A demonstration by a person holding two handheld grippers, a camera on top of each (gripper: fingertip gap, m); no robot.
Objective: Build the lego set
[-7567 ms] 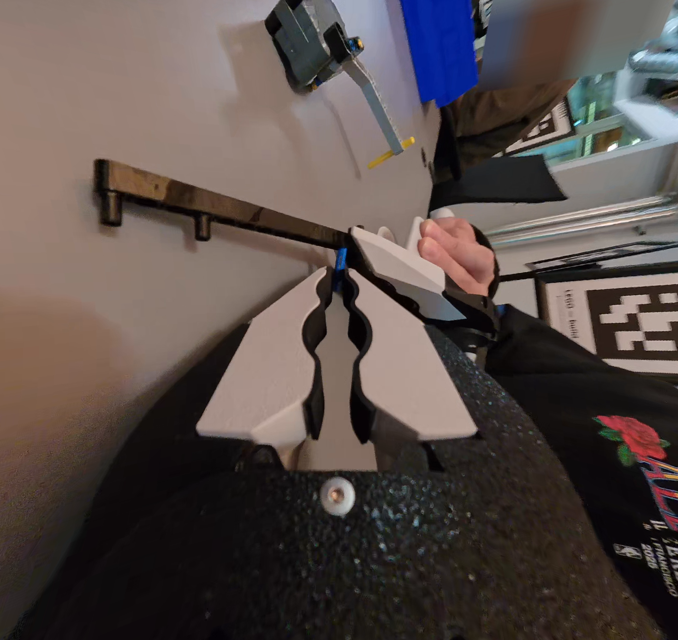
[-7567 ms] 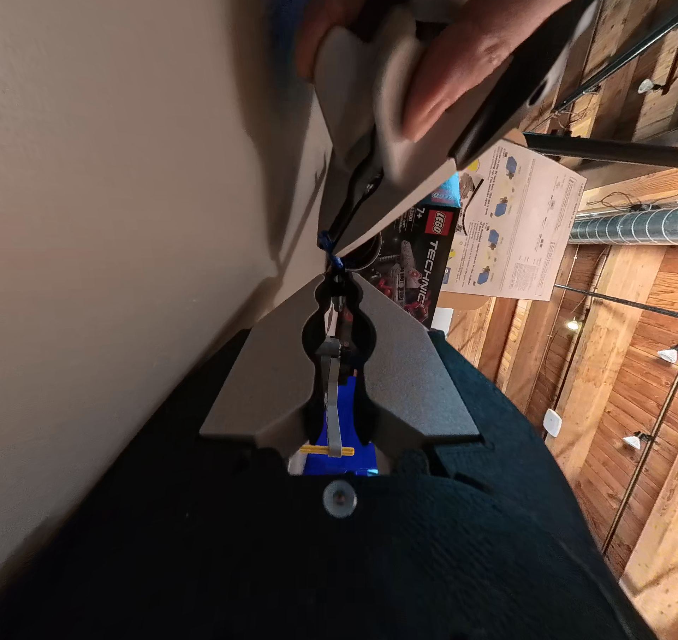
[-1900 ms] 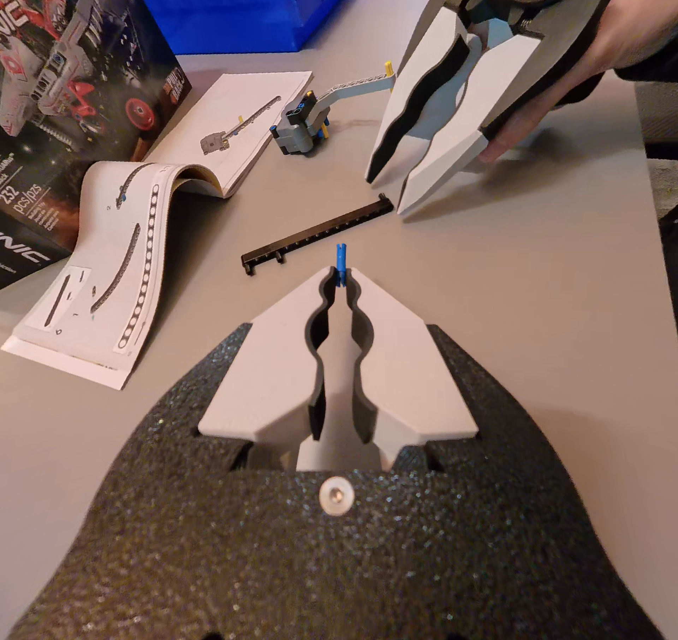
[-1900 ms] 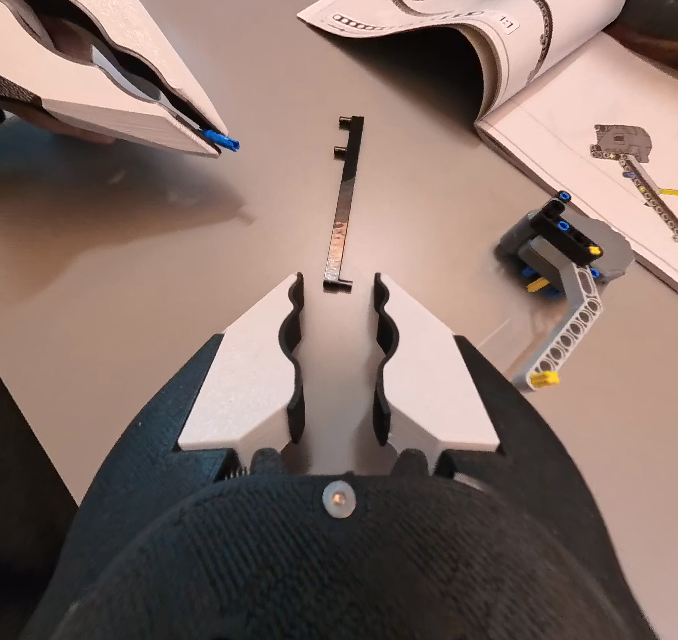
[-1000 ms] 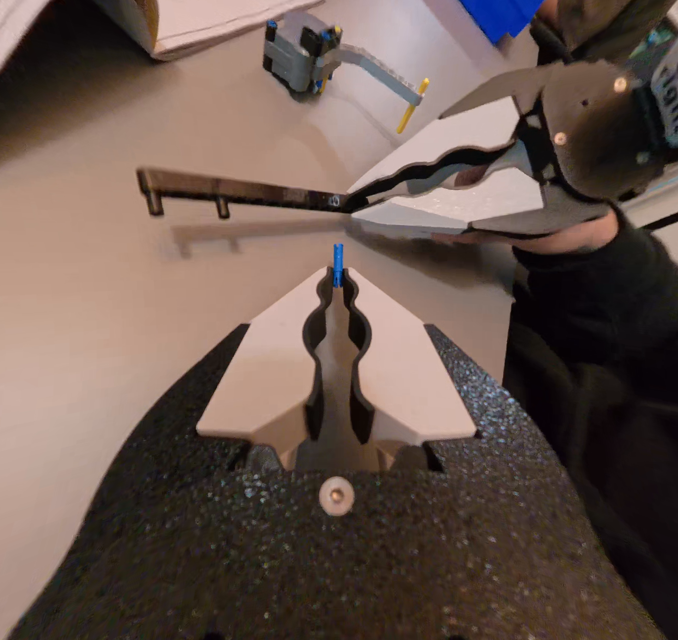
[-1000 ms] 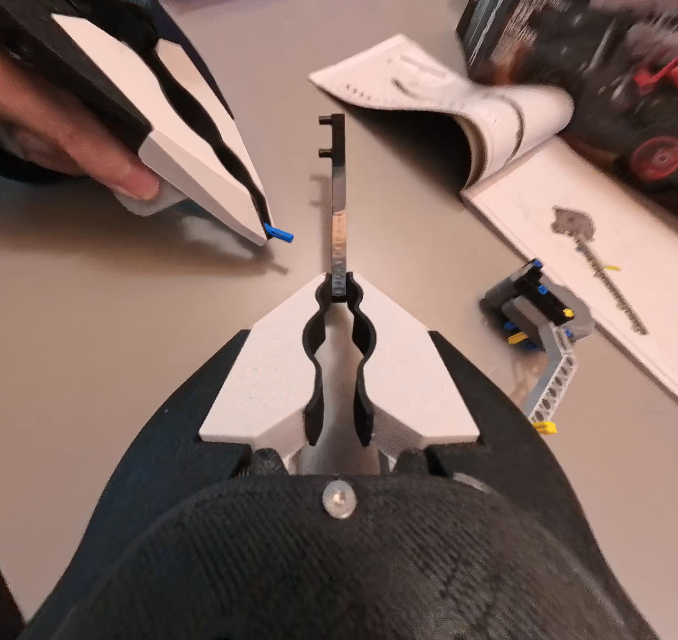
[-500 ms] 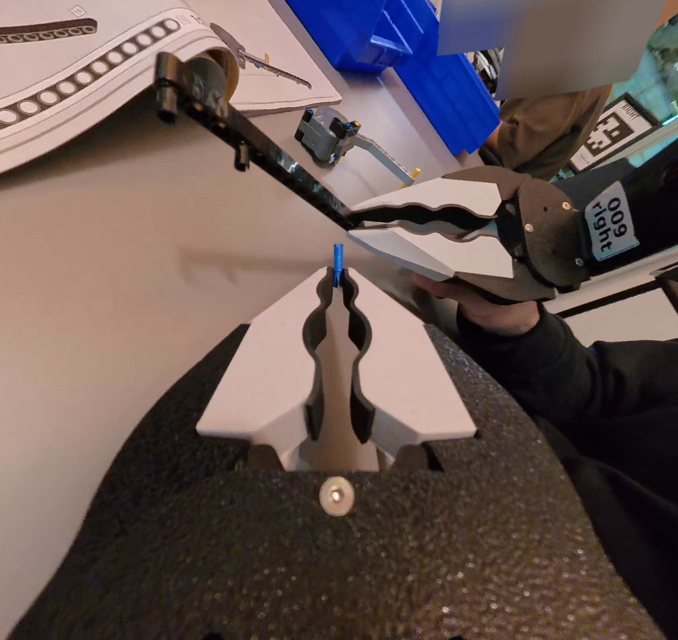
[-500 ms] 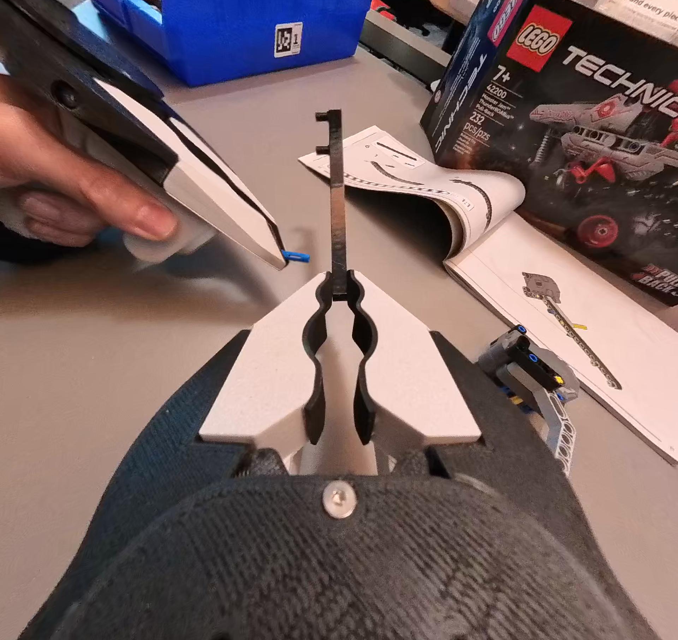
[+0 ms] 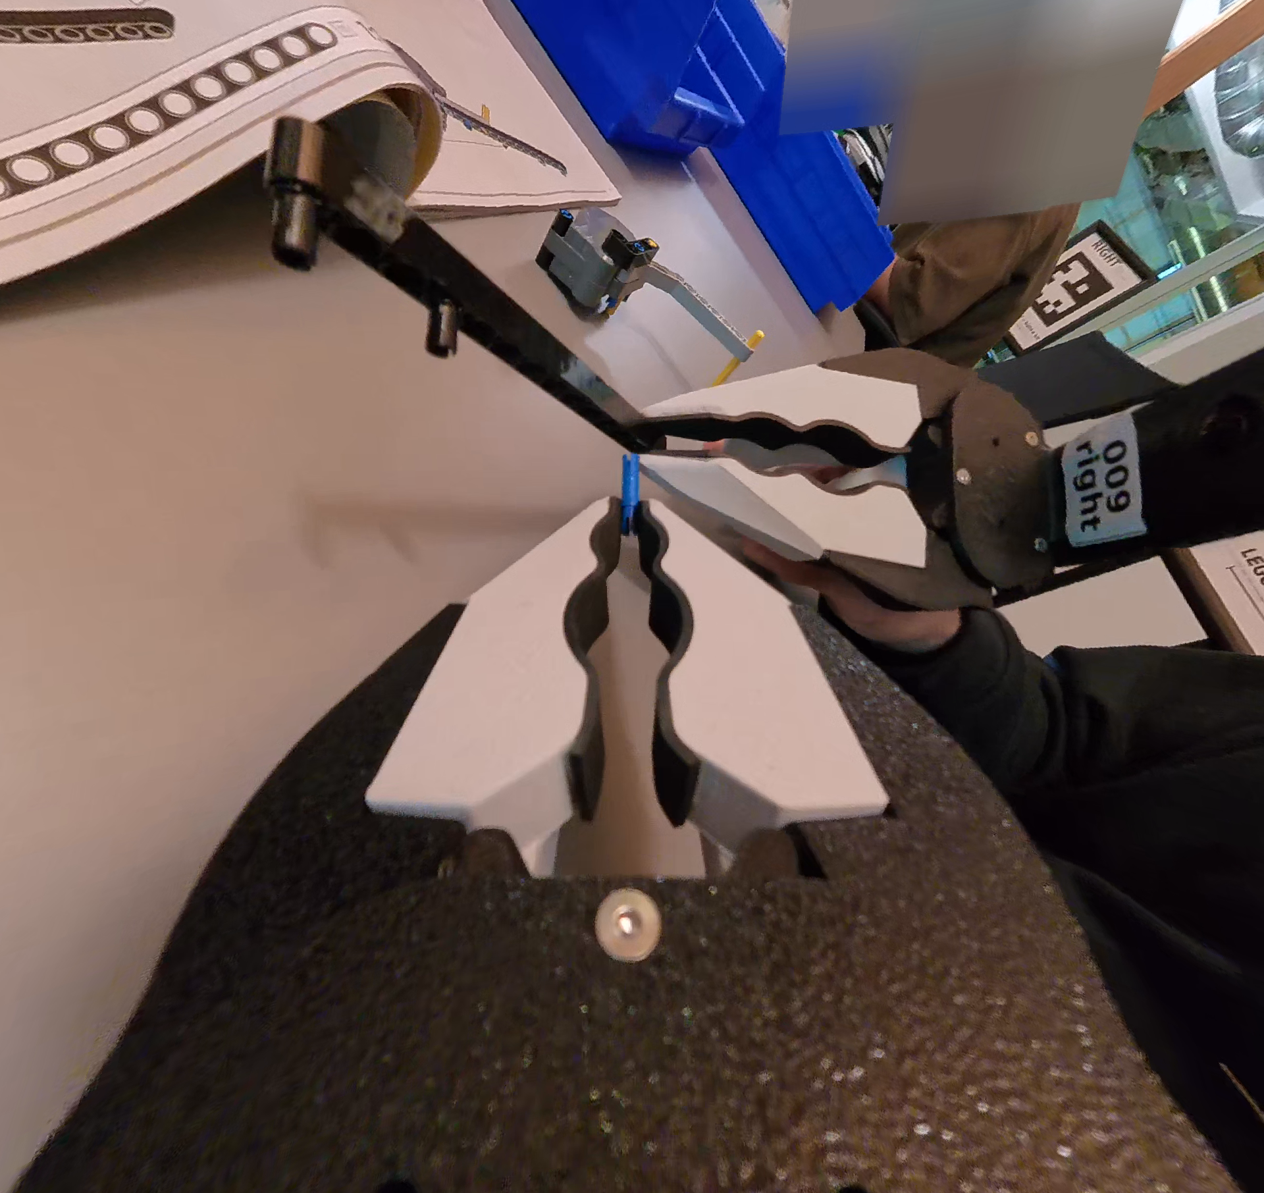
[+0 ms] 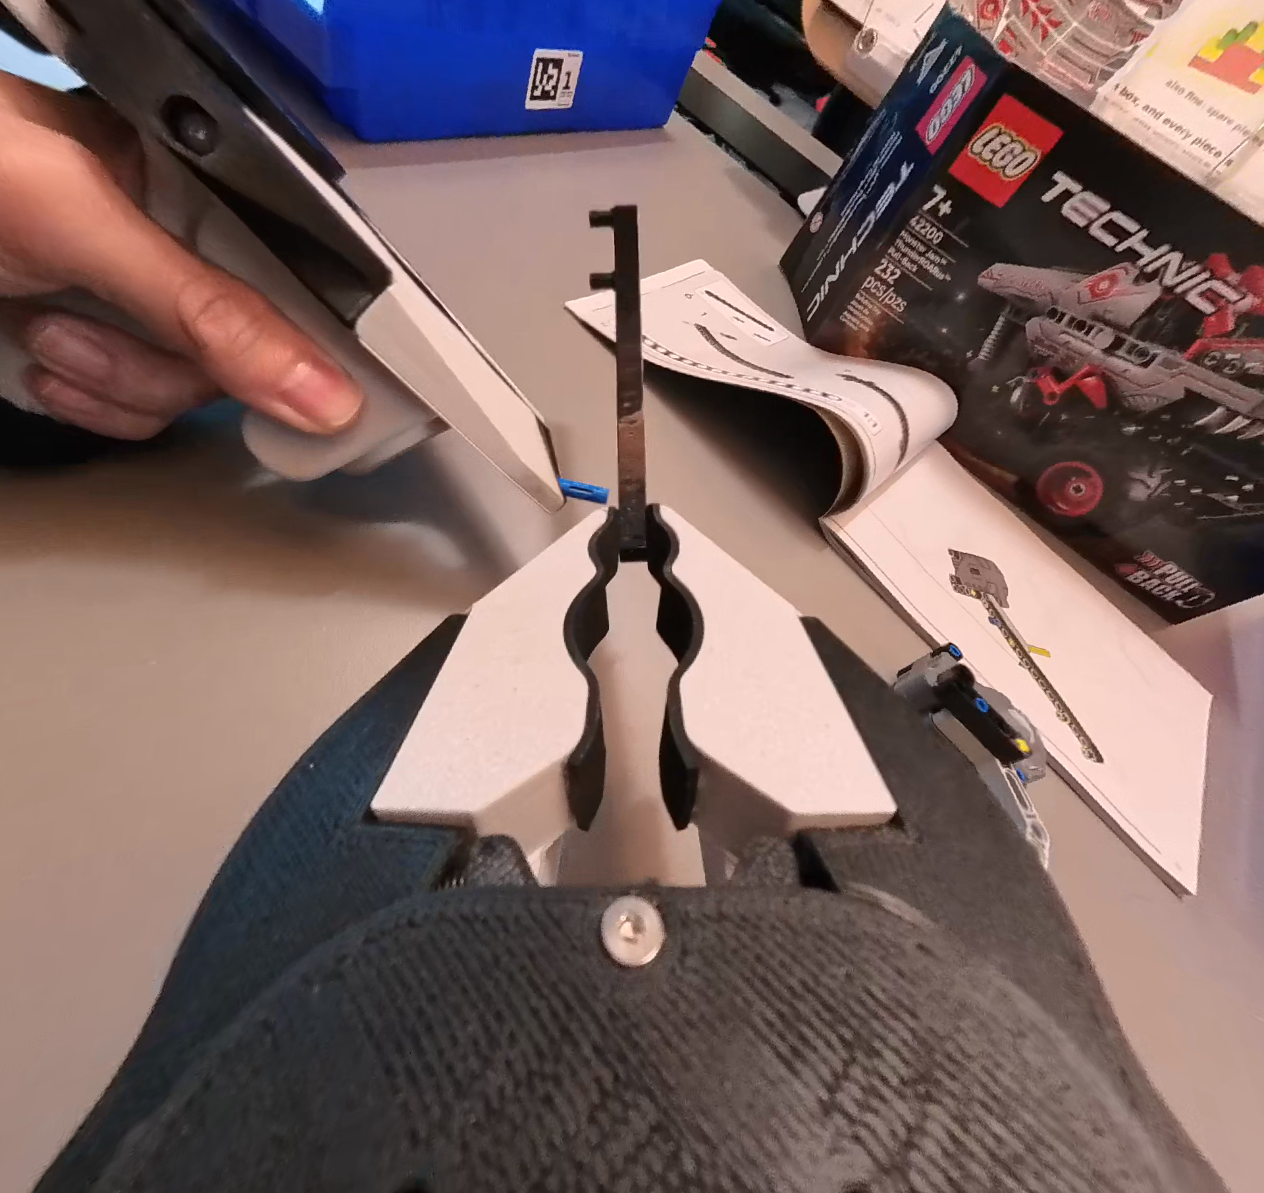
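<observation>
A workshop or lab: blue parts bins [image 10: 479, 31], printed marker tags [image 9: 1074, 284], grey worktable [image 10: 171, 613].

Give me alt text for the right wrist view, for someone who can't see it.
The right gripper clamps one end of a long black beam pointing away over a grey table, while the left gripper brings a small blue pin close to the beam's held end. An open instruction booklet, a set box and a grey sub-assembly sit right.

I can read print on the toy box [image 10: 1067, 353], a sticker [image 9: 1101, 486] on the right gripper [image 9: 646, 445], and a tag [image 10: 553, 79] on the blue bin [image 10: 479, 4].
</observation>
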